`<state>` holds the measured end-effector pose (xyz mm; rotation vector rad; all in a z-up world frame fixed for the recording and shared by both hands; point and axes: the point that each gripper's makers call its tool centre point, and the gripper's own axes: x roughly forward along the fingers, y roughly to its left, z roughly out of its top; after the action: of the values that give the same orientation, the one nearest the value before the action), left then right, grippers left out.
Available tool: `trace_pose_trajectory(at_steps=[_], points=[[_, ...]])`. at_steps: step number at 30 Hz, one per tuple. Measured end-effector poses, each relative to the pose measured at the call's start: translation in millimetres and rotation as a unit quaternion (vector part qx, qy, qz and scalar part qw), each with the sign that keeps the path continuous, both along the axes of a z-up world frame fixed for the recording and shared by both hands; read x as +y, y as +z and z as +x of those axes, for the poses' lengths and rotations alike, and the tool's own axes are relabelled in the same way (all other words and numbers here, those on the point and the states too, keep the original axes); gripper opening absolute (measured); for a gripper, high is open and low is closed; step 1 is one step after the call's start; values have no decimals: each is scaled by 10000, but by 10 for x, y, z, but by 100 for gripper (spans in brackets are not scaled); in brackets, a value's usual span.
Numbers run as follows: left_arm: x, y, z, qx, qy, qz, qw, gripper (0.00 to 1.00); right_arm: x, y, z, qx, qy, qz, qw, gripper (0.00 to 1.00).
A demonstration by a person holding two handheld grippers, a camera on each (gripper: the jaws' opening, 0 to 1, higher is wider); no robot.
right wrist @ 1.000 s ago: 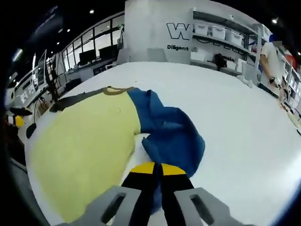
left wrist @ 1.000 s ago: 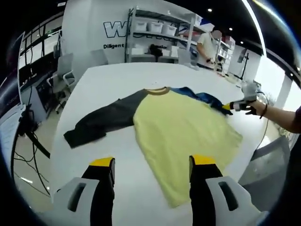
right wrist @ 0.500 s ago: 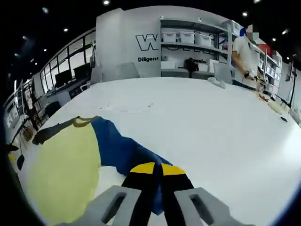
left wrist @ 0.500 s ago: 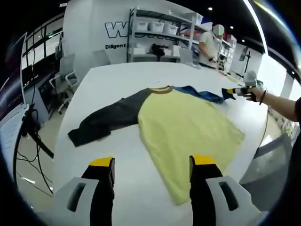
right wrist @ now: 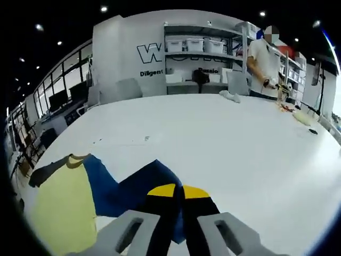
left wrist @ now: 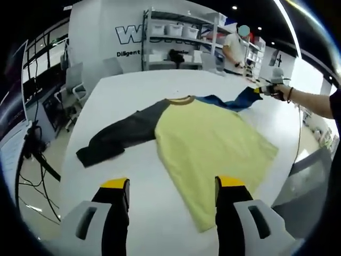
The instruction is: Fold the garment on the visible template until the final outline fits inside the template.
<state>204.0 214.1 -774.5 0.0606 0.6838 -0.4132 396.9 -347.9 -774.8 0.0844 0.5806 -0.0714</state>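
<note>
Garment: a long-sleeved shirt with pale yellow body (left wrist: 208,152), dark grey sleeve (left wrist: 120,136) and blue sleeve (left wrist: 234,101), lying face-flat on the white table (left wrist: 128,90), centre of the left gripper view. No template outline discernible on the tabletop.

Right hand-held gripper (right wrist: 175,196), jaws pinched together on the blue sleeve's cuff end; cloth trails from the yellow tips toward lower left of the right gripper view. It also appears at upper right of the left gripper view.

Left hand-held gripper (left wrist: 168,184), jaws wide apart, holding nothing, poised above the near table edge.

Change: a second ago the blue sleeve sat bunched beside the body; it is now drawn out and lifted, nearly straight. Judgement: sleeve is being spread before any fold; folding proper not yet begun.
</note>
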Motion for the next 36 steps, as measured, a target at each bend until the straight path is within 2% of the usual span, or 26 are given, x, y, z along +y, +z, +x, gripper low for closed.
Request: trace_pose_trajectory(at_steps=[2,4,8,10,12,14,16,18,22,28,36], points=[[-22,8,8,-2,-12,-119,9999,62,-45,-43,49,37,-3,-18,10000,0],[-34,17,18,-32,-20,-163,9999,62,-101,-91,64,148,7,-193,9997,0],[-74,73,70,-225,-77,-252,9994,63,-205,-196,165,202,-133,-219,9995,0],[-91,92,95,-331,-146,-212,9991,64,-254,-250,207,257,-181,-274,9991,0],[-104,85,106,-352,-235,-182,9989,65,-264,-331,190,455,-27,-411,9981,0],[-88,42,131,-315,-302,-108,9990,66,-358,-394,237,487,-112,-417,9979,0],[-81,35,132,-308,-309,-72,9990,68,-453,-494,265,676,-120,-442,9967,0],[-79,47,138,-382,-334,-26,9987,71,-541,-542,283,764,-134,-608,9951,0],[-73,58,140,-458,-351,-8,9983,72,-652,-675,304,959,-119,-625,9934,0],[-78,24,109,-391,-367,36,9986,72,-718,-789,177,1238,-68,-783,9892,0],[-111,21,97,-360,-397,25,9986,71,-817,-871,41,1479,-196,-719,9862,0]])
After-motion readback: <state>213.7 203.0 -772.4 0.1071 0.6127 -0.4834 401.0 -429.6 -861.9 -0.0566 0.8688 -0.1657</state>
